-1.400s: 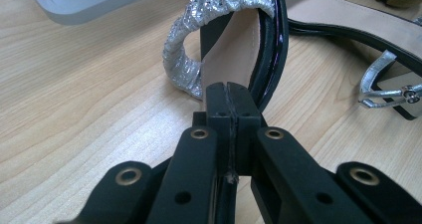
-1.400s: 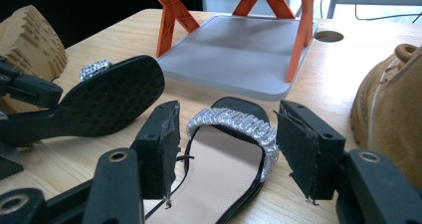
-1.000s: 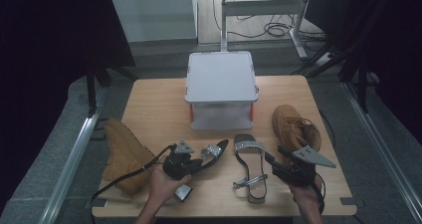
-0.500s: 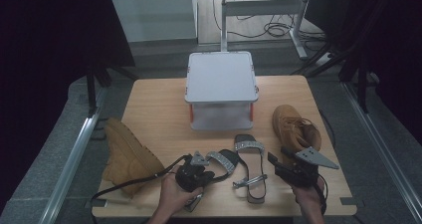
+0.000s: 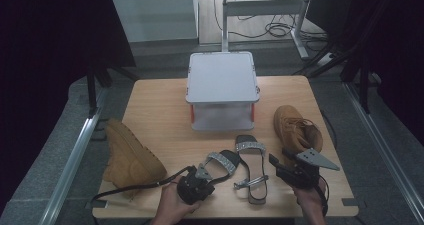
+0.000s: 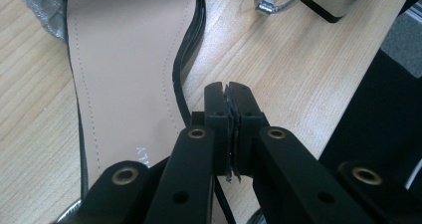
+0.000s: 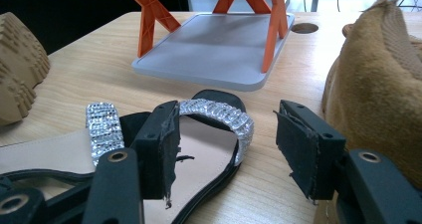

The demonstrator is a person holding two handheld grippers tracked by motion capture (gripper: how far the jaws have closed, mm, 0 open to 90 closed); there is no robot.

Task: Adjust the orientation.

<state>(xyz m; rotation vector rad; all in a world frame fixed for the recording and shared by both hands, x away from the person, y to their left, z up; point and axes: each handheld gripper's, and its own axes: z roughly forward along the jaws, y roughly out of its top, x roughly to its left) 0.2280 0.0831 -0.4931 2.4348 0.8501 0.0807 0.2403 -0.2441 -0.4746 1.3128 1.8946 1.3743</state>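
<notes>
Two black sandals with glittering straps lie near the table's front edge. My left gripper [image 5: 209, 179] [image 6: 228, 89] is at the heel end of the left sandal [image 5: 222, 161] [image 6: 124, 59], jaws pressed together. A thin black strap of that sandal runs up to and under the jaws; I cannot tell whether it is pinched. My right gripper [image 5: 276, 166] [image 7: 229, 117] stands open beside the right sandal [image 5: 252, 172] [image 7: 214, 109], whose toe strap lies just beyond the pads, untouched.
A white lidded box [image 5: 220, 77] with orange latches [image 7: 149, 20] stands mid-table. One tan boot [image 5: 130, 155] [image 7: 17, 64] lies on its side at the left edge. Its mate [image 5: 295, 127] [image 7: 378, 94] stands at the right, close to my right gripper. Bare wood [image 5: 160, 110] lies left of the box.
My left gripper has moved right and toward the near edge, and the left sandal has shifted along with it, closer to the other sandal. The right gripper has kept still.
</notes>
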